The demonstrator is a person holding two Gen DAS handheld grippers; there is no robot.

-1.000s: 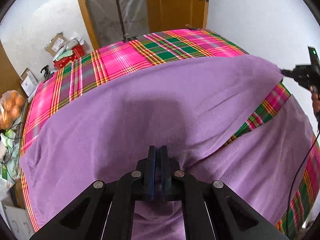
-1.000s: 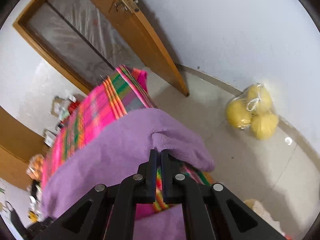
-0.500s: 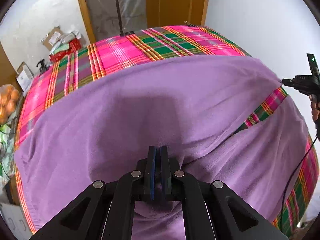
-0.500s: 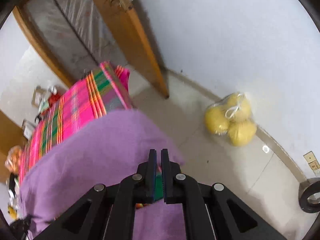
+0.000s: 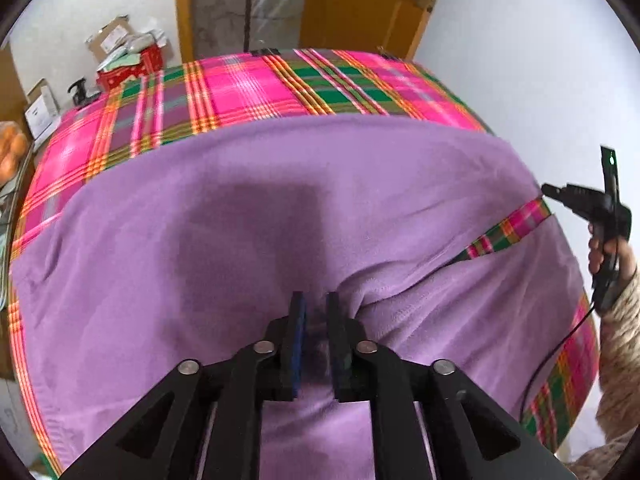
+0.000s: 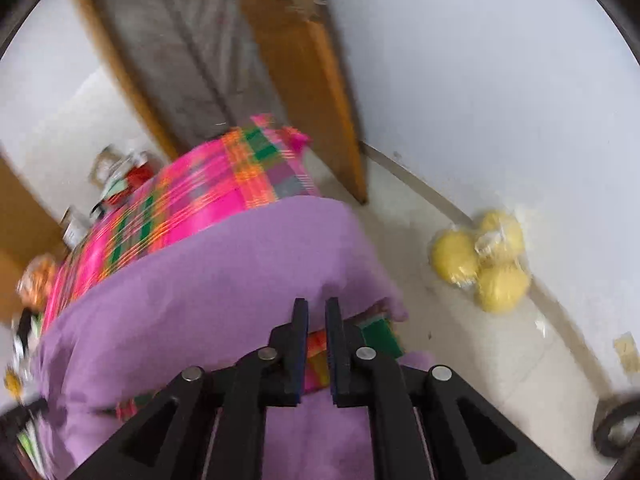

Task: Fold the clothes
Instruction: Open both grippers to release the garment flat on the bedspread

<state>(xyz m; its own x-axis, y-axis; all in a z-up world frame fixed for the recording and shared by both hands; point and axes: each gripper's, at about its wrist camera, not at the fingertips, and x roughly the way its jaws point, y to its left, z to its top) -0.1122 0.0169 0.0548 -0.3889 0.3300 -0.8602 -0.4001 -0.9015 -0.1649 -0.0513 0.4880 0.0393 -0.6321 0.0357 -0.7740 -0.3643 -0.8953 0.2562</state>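
Observation:
A purple fleece garment lies spread over the pink and green plaid cloth on the table, its top layer folded over the lower one. My left gripper is open just above a bunched fold at the near edge, with a small gap between its fingers. In the right wrist view my right gripper is open too, at the garment's right corner, which sags over the plaid cloth. From the left wrist view, the right gripper sits just off that corner.
A wooden door and a plastic-covered doorway stand behind the table. Boxes are piled at the back left, near a bag of oranges. A bag of yellow fruit lies on the floor by the wall. A person's sleeve is at right.
Both grippers were shut on the purple garment and have now opened, letting it go. The folded layer has settled onto the table, and the right gripper has pulled slightly clear of the corner.

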